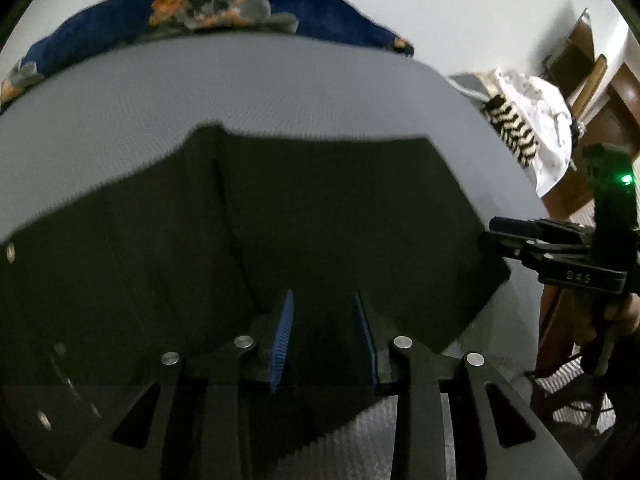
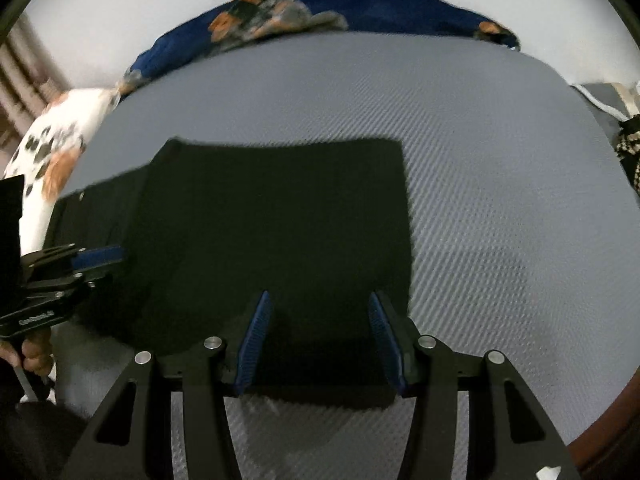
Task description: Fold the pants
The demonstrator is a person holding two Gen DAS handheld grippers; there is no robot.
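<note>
Faintly, "045" on right tongs (image 1: 494, 236)

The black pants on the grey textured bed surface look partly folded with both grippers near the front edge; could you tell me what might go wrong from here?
1. Both the left gripper and right gripper stand open over the black pants, so closing might pinch one layer only.
2. The pants' near edge lies close to the grey textured surface's front, so a pull could drag them off.
3. The grippers are close together and might collide.

I see the dark, near-black fabric pants (image 2: 272, 216) lying flat, folded into a broad rectangle. They sit toward the near edge of the grey textured surface (image 2: 500, 184).
</note>
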